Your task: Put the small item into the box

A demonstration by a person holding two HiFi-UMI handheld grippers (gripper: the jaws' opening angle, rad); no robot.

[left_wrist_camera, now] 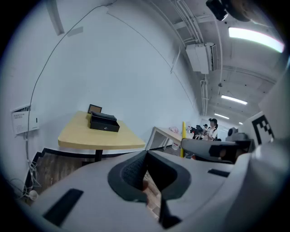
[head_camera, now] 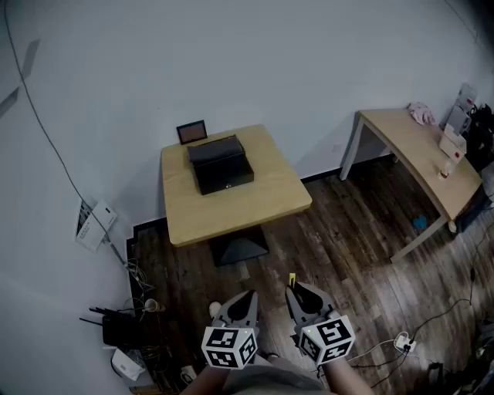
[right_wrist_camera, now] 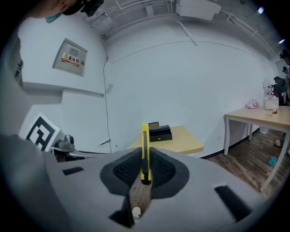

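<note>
Carry step by the look of it, yellow utility knife (right_wrist_camera: pixel 144 152) pinched upright in the right gripper (head_camera: pixel 299 293) jaws, left gripper (left_wrist_camera: pixel 145 167) jaws pressed together on nothing, black box (head_camera: pixel 221 163) apparently lidded on the surface (head_camera: pixel 231 212) well ahead, so next likely needing an approach and the lid lifted.

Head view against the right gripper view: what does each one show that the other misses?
Only the head view: the router and power strip on the floor. Only the right gripper view: the wall sign and ceiling pipes. Both: the black box on the table, the side table, and the yellow knife clamped in the right tongs.
</note>
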